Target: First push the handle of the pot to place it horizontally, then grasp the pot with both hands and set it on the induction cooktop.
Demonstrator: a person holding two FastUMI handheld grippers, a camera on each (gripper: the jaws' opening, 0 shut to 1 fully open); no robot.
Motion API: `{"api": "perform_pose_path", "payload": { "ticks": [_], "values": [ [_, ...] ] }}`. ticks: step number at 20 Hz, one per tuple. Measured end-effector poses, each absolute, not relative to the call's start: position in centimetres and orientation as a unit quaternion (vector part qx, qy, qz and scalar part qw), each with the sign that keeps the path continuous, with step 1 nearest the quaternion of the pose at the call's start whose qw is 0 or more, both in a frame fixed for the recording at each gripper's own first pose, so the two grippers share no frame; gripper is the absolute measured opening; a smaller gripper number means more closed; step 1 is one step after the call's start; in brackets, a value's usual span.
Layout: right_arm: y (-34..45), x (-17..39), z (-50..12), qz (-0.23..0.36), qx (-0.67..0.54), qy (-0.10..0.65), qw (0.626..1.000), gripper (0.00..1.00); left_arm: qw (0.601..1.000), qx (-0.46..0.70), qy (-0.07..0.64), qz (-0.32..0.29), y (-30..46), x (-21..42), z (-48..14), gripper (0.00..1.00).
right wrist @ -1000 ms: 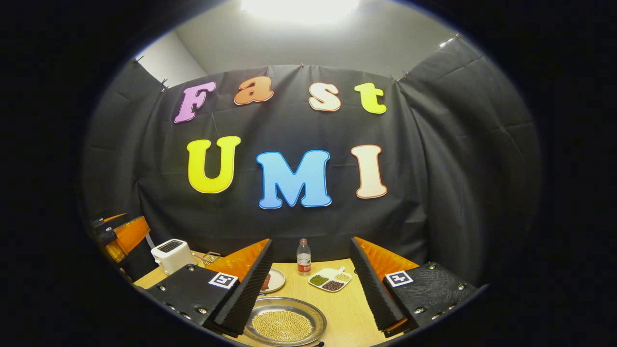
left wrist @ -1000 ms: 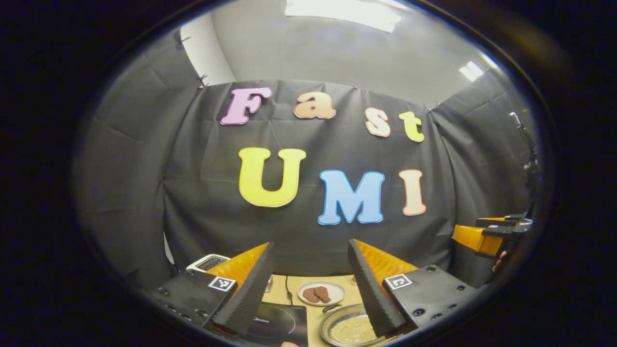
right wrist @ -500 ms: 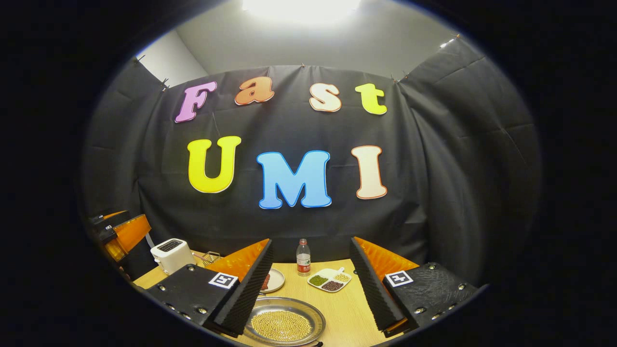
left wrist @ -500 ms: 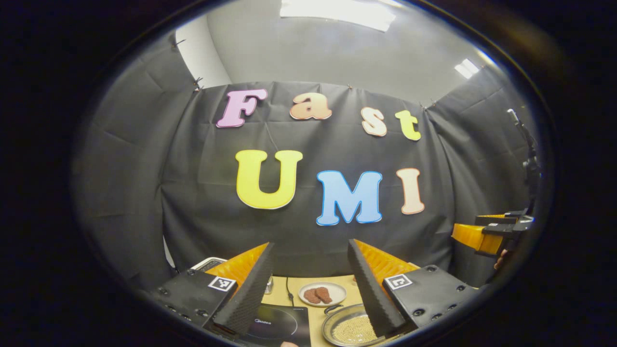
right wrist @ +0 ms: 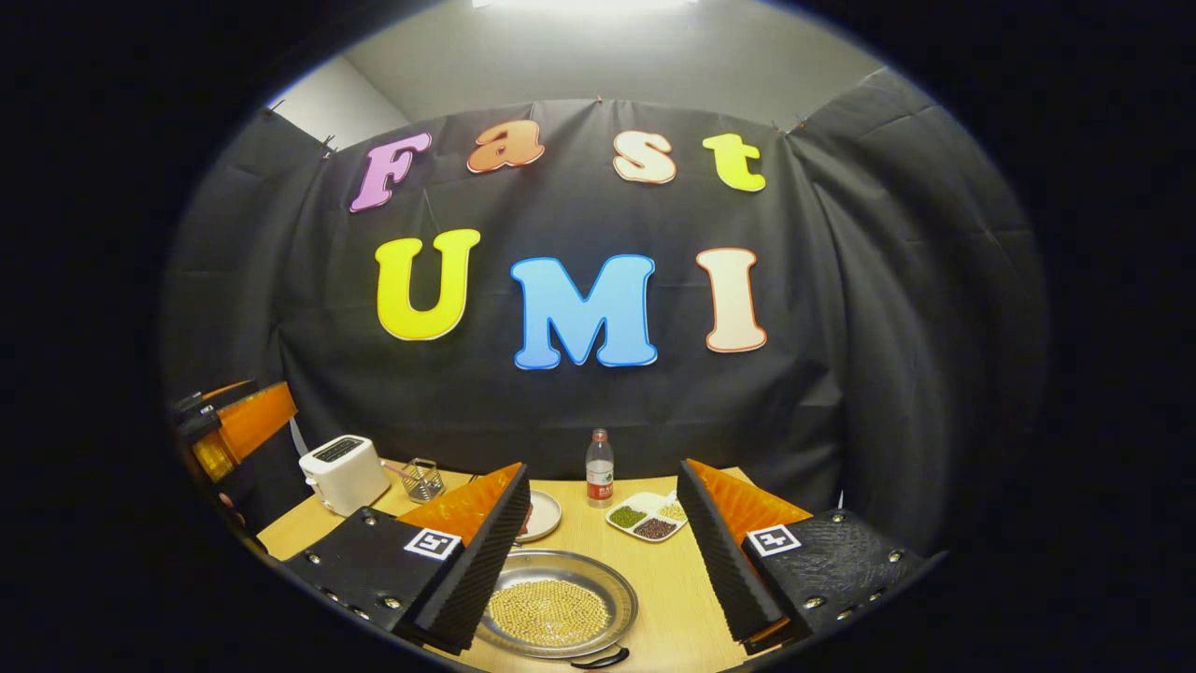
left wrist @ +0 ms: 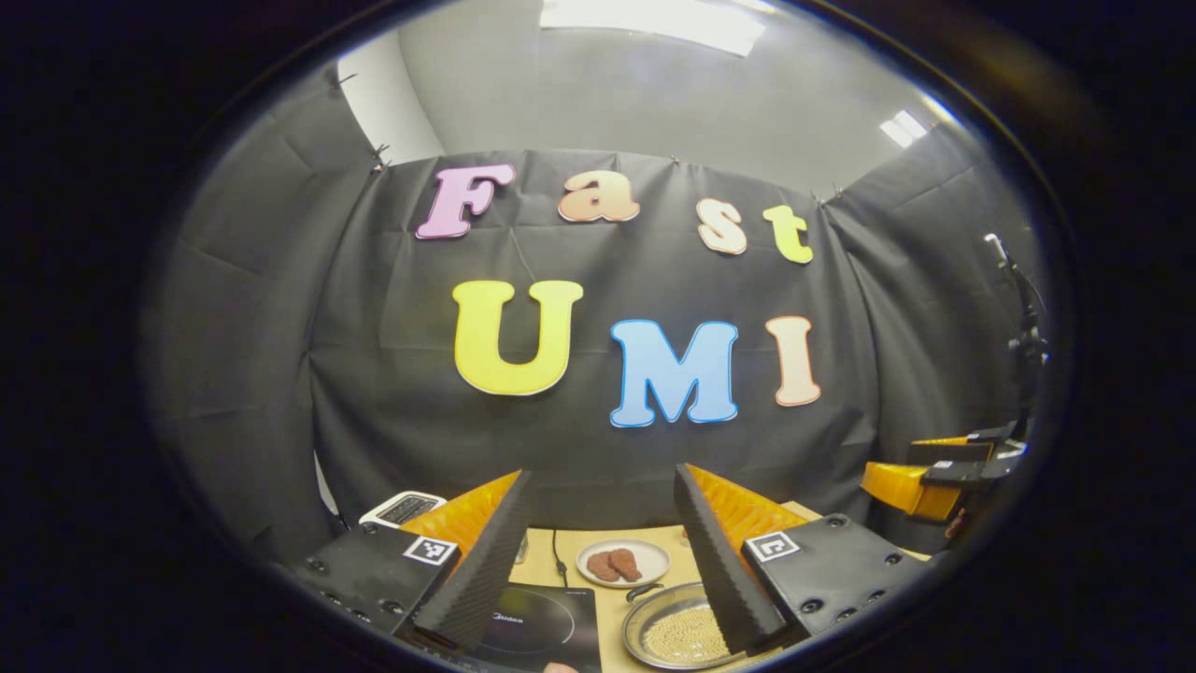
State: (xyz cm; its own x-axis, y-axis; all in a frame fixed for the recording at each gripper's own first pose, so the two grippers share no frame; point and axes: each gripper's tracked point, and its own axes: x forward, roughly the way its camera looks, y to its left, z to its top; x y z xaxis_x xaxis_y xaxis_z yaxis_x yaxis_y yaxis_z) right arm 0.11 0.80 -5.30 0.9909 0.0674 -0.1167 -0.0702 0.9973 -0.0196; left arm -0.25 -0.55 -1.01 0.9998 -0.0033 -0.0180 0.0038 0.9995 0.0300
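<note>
The table [right wrist: 668, 589] is carrying a pot [right wrist: 551, 612], cooktop [left wrist: 537, 628], toaster [right wrist: 343, 474], bottle [right wrist: 599, 468], wire basket [right wrist: 422, 479] and plates [right wrist: 645, 517].

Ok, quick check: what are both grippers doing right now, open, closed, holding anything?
Left gripper: open, holding nothing, above the cooktop and pot.
Right gripper: open, holding nothing, above the pot.

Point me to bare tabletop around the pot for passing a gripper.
Right gripper view: bare wood right of the pot, between it and the right gripper's right finger, below the sectioned dish. Crowded at back left: toaster, wire basket, plate, bottle.
</note>
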Motion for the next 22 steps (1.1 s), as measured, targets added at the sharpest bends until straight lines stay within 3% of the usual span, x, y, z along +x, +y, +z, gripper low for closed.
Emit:
{"api": "perform_pose_path", "payload": {
  "ticks": [7,9,10,11,12,13,15,16,22],
  "values": [
    [1.8,-0.4,-13.2,0.072,-0.029,0.154,0.985,0.94,0.999,0.017,0.032,0.0,-0.8,-0.1,-3.1,0.99],
    [2.0,-0.7,-15.7,0.078,-0.036,0.187,0.979,0.78,0.999,0.019,0.037,0.002,-0.9,-0.1,-3.5,0.99],
    [2.1,-0.9,-16.8,0.084,-0.038,0.202,0.975,0.6,0.999,0.018,0.038,0.003,-0.9,-0.1,-3.6,0.96],
    [2.2,-0.9,-18.1,0.086,-0.042,0.217,0.972,0.55,0.999,0.017,0.04,0.003,-1.0,-0.1,-3.8,0.94],
    [2.0,-1.0,-19.0,0.086,-0.047,0.232,0.968,0.38,0.999,0.017,0.042,0.004,-1.1,-0.1,-4.0,0.94],
    [2.7,-1.5,-20.2,0.105,-0.047,0.25,0.962,0.27,0.999,0.018,0.044,0.005,-1.1,-0.1,-4.2,0.94],
    [2.4,-1.9,-22.5,0.108,-0.061,0.284,0.951,0.16,0.999,0.019,0.048,0.007,-1.2,-0.1,-4.5,0.94],
    [2.8,-2.2,-23.6,0.119,-0.06,0.305,0.943,0.04,0.999,0.02,0.049,0.008,-1.1,-0.1,-4.7,0.94],
    [4.0,-6.0,-30.3,0.161,-0.053,0.418,0.892,0.01,0.998,0.017,0.058,0.018,-0.7,-0.4,-5.3,0.94]
  ]
}}
